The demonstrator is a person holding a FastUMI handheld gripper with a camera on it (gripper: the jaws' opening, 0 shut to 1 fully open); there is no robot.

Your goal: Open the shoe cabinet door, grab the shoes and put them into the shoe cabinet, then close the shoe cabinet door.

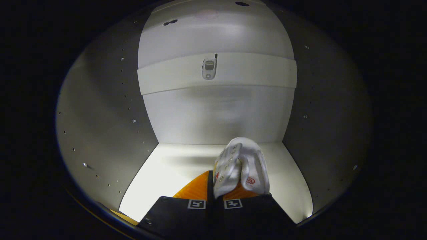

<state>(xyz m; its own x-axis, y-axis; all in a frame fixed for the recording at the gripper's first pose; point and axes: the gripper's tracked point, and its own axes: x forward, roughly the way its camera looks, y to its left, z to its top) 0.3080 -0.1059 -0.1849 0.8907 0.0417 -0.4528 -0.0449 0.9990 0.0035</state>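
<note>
Inside the shoe cabinet (110, 110), the gripper (215, 195) has its fingers closed tight on a white shoe (242, 166) held over the cabinet floor (173, 170), toe toward the back edge, beneath a shelf (253, 75) carrying a phone (209, 67).

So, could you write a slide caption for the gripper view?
Claw shut on white shoes, held inside the open shoe cabinet, above its floor; a small phone lies on the shelf.

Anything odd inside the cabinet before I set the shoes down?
Yes: a small flip phone lies on the upper shelf, an unlikely thing in a shoe cabinet. The claw holds the white shoes above the bottom panel.
</note>
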